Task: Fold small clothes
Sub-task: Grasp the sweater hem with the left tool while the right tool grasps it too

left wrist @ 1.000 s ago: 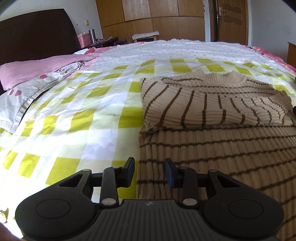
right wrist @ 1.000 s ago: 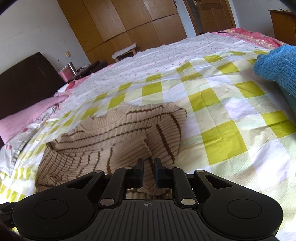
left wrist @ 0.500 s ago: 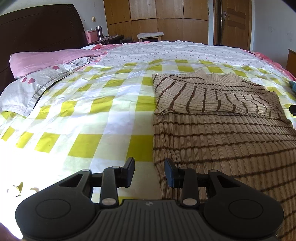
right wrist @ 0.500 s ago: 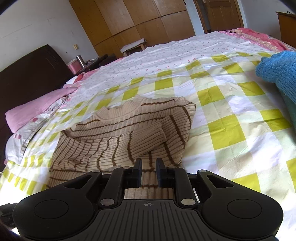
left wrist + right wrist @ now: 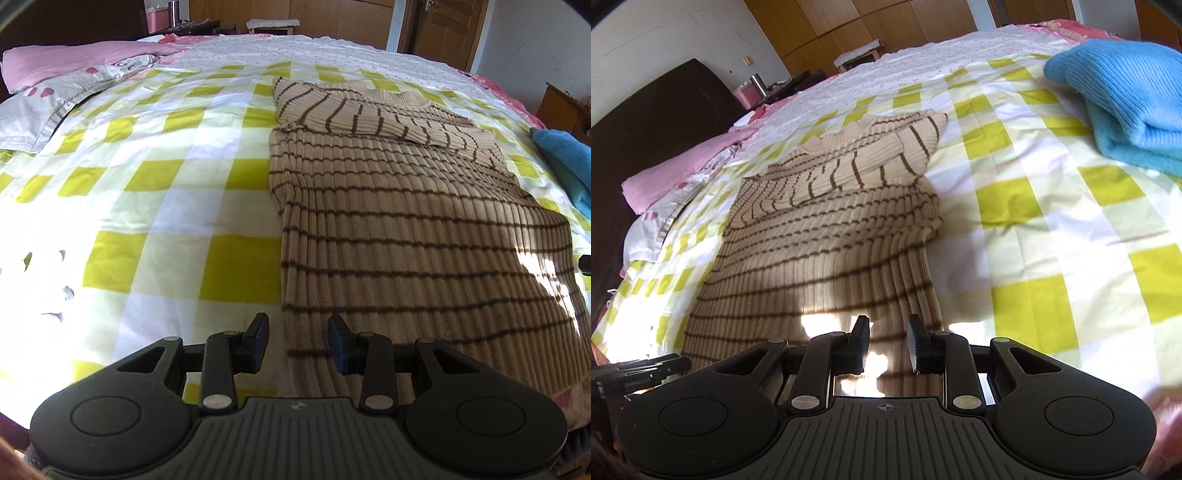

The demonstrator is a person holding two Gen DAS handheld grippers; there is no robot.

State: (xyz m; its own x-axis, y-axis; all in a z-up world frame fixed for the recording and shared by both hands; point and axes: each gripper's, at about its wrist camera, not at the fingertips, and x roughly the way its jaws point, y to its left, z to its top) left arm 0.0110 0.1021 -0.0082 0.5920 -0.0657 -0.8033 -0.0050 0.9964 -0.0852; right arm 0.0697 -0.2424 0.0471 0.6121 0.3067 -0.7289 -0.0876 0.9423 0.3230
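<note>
Both grippers have drawn back toward the near edge of the bed since a second ago, so far more of the sweater's body now shows ahead of them. Largest in view is the bed [image 5: 155,206], spread with a yellow-and-white checked sheet and, farther back, a white flowered cover. On it lies the beige sweater with brown stripes [image 5: 406,221], flat, its hem toward the cameras and its neck toward the far side; both sleeves are folded across the chest, one lying over the other. A dark headboard [image 5: 653,122] stands at the left, with a pink pillow [image 5: 74,62] and a grey printed pillow [image 5: 62,99] below it. A folded blue knit garment [image 5: 1126,99] rests on the sheet to the right of the sweater, apart from it.

Over the sweater's left edge near the hem sits the left gripper [image 5: 298,341], its jaws moderately apart, nothing between them. At the hem's right part is the right gripper [image 5: 886,341]; its jaws have just been opening and stand narrowly apart, with sweater fabric seen below the gap but not pinched by the pads.
</note>
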